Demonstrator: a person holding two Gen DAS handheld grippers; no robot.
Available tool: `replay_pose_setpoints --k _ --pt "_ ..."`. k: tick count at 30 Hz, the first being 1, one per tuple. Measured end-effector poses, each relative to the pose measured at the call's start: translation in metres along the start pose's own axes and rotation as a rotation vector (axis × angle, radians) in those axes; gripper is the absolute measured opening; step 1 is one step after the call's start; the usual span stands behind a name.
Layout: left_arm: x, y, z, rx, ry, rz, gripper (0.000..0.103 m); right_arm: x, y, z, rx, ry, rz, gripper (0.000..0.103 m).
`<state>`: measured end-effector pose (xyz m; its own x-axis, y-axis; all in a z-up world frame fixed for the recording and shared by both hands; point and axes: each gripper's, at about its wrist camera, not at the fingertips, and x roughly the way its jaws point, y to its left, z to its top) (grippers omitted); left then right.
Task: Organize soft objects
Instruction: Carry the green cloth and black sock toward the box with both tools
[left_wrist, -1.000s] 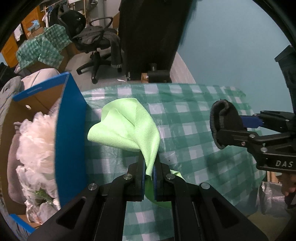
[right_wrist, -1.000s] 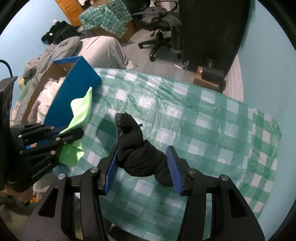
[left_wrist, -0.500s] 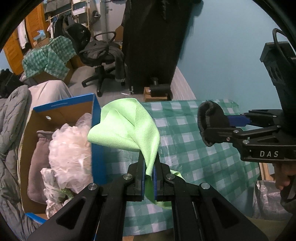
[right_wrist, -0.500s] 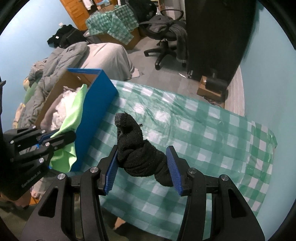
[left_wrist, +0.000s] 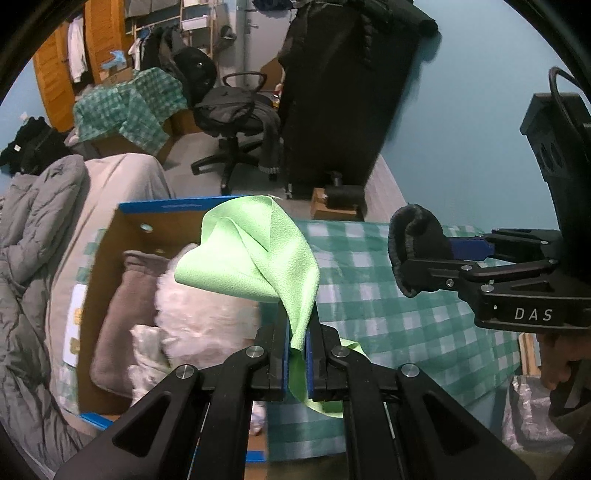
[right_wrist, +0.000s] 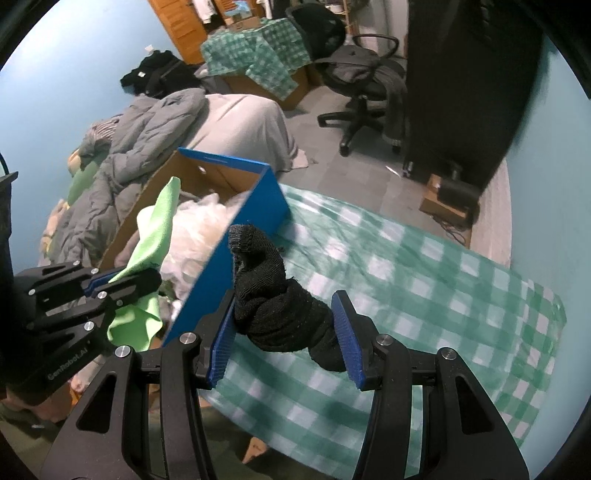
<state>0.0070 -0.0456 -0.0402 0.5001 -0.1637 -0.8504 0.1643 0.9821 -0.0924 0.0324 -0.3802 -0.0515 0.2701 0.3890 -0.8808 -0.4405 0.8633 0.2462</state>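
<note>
My left gripper (left_wrist: 298, 354) is shut on a light green cloth (left_wrist: 255, 254) and holds it in the air at the right edge of an open cardboard box with blue walls (left_wrist: 166, 205). The box holds a white fluffy bundle (left_wrist: 203, 314) and a grey-brown fabric piece (left_wrist: 122, 306). My right gripper (right_wrist: 284, 339) is shut on a rolled black sock (right_wrist: 280, 306), held in the air by the box's blue wall (right_wrist: 229, 273) above the green checked tablecloth (right_wrist: 424, 295). The left gripper (right_wrist: 122, 282) and green cloth (right_wrist: 155, 236) also show in the right wrist view.
A grey duvet (left_wrist: 29, 258) lies left of the box. Beyond the table stand an office chair (left_wrist: 236, 110) draped with clothes, a tall black cabinet (left_wrist: 340, 92) and a small black device on a wooden block (left_wrist: 340, 203). A turquoise wall (left_wrist: 472, 129) is at the right.
Both grippers have moved left and up with their loads. The green cloth went from over the table to the box's edge, and the sock now hangs by the box's wall.
</note>
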Motion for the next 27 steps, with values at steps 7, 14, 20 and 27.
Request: replay_pose_setpoints --k 7,14,20,27 --pt "-0.005 0.036 -0.001 -0.056 -0.013 0.033 0.006 0.018 0.031 0.021 -0.053 0.002 0.033 0.05" --pt "-0.006 0.072 -0.002 -0.11 -0.017 0.064 0.006 0.038 0.062 0.041 -0.109 0.014 0.056 0.05" --pt "0.002 0.096 -0.005 -0.135 -0.001 0.077 0.006 0.06 0.087 0.058 -0.154 0.039 0.07 0.05" --pt "0.023 0.118 -0.007 -0.141 0.044 0.086 0.006 0.091 0.11 0.08 -0.181 0.077 0.074 0.05"
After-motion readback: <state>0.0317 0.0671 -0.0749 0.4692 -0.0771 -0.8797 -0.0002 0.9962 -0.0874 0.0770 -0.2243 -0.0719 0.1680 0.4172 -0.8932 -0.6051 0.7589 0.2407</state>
